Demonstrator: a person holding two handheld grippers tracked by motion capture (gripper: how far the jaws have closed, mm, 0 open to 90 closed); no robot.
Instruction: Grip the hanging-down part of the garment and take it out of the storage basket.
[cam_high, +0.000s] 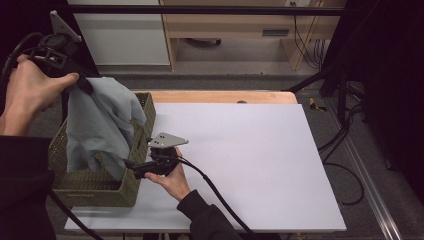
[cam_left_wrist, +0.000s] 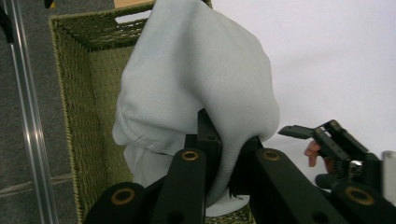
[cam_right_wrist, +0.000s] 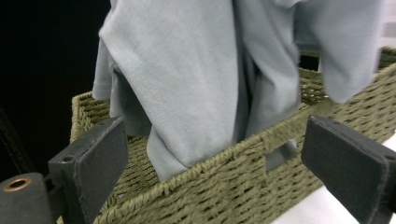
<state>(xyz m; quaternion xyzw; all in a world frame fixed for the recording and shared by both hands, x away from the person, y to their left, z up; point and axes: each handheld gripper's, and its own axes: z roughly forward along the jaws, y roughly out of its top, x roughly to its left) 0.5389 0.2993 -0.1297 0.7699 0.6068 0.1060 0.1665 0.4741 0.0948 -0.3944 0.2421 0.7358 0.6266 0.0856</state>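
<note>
The left gripper (cam_high: 85, 84) is being held high over the far left corner of the worktop (cam_high: 260, 165), its fingers (cam_left_wrist: 205, 135) pinching a bunched fold of a pale grey cloth (cam_high: 97, 125). In the left gripper view the cloth (cam_left_wrist: 196, 93) is billowing up just ahead of the clamped fingers and blocking most of what lies beyond them. Below the fingers the cloth is hanging down into a green woven basket (cam_high: 95, 192), its lower end reaching inside the basket while one flap is draping over the basket's far rim.

The right gripper (cam_high: 131, 169) is hovering just beside the basket's near right wall, with its fingers (cam_right_wrist: 93, 163) spread wide and holding nothing. In the right gripper view the basket wall (cam_right_wrist: 224, 186), with its handle slot, is standing directly between the open fingers, and the cloth (cam_right_wrist: 196, 84) is hanging beyond it, inside the basket. The wall is the thing in the way between these fingers and the cloth.

To the right of the right fingers the white worktop is lying bare. A black cable (cam_high: 215, 192) is trailing from the right gripper back toward the person's sleeve (cam_high: 207, 217).
</note>
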